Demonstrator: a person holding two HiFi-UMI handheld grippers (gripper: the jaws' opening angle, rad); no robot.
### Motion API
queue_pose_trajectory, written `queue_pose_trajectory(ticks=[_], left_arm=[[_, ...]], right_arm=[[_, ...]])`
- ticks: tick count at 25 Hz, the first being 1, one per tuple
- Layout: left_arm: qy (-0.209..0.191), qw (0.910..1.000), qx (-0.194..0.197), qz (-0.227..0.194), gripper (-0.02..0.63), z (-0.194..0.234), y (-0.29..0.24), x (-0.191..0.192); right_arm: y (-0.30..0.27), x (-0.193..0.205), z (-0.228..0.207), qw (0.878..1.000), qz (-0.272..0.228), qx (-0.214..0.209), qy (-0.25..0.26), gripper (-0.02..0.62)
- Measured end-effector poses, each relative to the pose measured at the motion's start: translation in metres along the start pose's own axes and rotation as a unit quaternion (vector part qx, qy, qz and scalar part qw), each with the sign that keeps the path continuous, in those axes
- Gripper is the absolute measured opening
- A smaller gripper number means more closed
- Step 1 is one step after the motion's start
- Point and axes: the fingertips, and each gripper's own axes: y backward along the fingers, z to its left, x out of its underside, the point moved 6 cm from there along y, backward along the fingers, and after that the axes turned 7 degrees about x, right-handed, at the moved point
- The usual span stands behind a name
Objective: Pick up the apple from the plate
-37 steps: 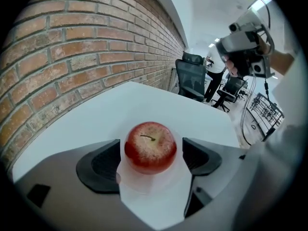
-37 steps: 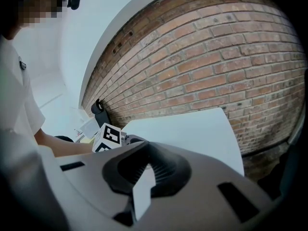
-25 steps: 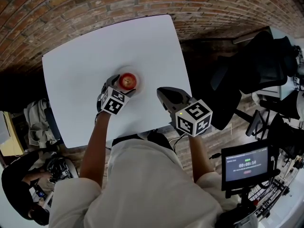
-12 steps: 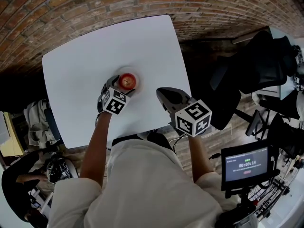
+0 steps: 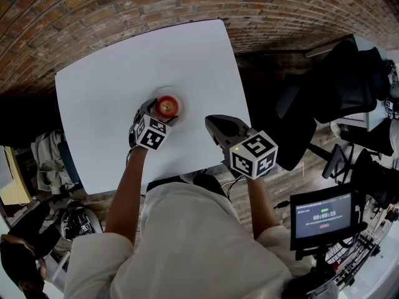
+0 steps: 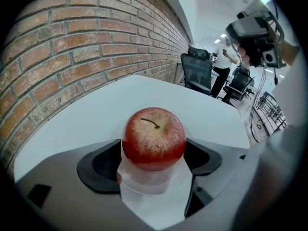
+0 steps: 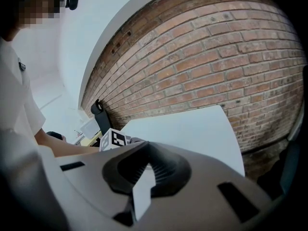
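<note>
Left claw (image 6: 153,147): closed on the apple (image 6: 154,129), one pad against each flank, stem pointing up between them. Apple: round, no long axis, seated at the middle of the plate (image 5: 181,98), dead ahead of the claw. Plate: on the white tabletop (image 5: 106,73), nearer the person's edge than the far one. Right claw (image 7: 143,173): jaws together, empty, off to the right of the plate and apart from it. Lift path: judged straight up, with bare tabletop on all sides.
</note>
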Motion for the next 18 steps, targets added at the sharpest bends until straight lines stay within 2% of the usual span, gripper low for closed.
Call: queue_pose_trajectory(ticks=[18], left_arm=[[-0.003,1.0,-0.007,-0.004,0.402,0.0001,-0.0003,-0.0004]], right_arm=[[0.0008,0.0004,-0.0025,1.0,-0.004,-0.004,-0.008,0.003]])
